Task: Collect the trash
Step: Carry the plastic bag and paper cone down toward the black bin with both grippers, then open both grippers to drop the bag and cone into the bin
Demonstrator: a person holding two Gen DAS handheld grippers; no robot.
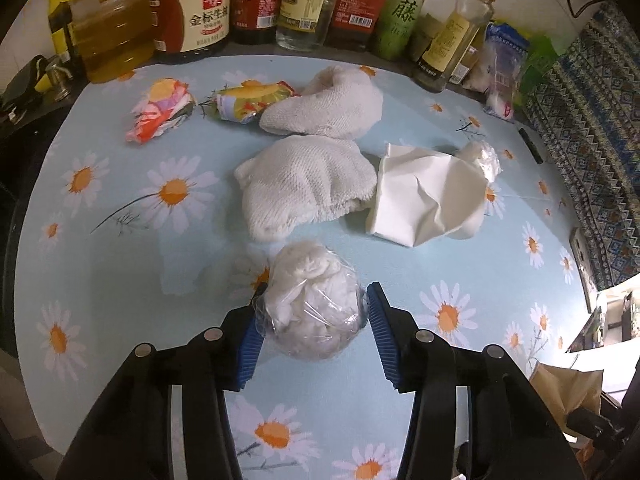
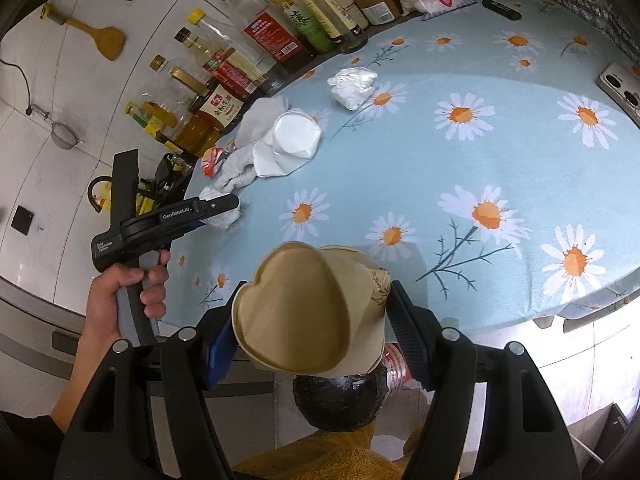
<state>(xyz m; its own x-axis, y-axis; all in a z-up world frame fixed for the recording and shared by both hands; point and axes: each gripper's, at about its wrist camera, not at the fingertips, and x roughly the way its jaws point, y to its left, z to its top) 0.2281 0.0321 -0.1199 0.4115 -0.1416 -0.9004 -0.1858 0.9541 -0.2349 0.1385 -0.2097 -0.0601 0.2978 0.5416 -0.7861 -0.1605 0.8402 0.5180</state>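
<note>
My left gripper [image 1: 312, 312] is shut on a clear plastic bag of crumpled tissue [image 1: 312, 300], just above the daisy tablecloth [image 1: 120, 320]. Beyond it lie two white knitted cloths [image 1: 304, 188], a squashed white paper cup [image 1: 424, 196], a second small plastic bag wad [image 1: 482, 158] and two colourful wrappers [image 1: 160, 110]. My right gripper [image 2: 312, 320] is shut on a brown paper bag [image 2: 304, 308] held open at the table's near edge. The left gripper [image 2: 216, 208] also shows in the right wrist view, with the bag of tissue [image 2: 222, 216] at its tip.
A row of oil and sauce bottles [image 1: 192, 16] lines the table's far edge. A black pen-like object [image 1: 530, 146] and a packet [image 1: 500, 68] lie at the right. A phone [image 2: 620, 84] lies at the right edge. A dark bin [image 2: 340, 404] stands below the paper bag.
</note>
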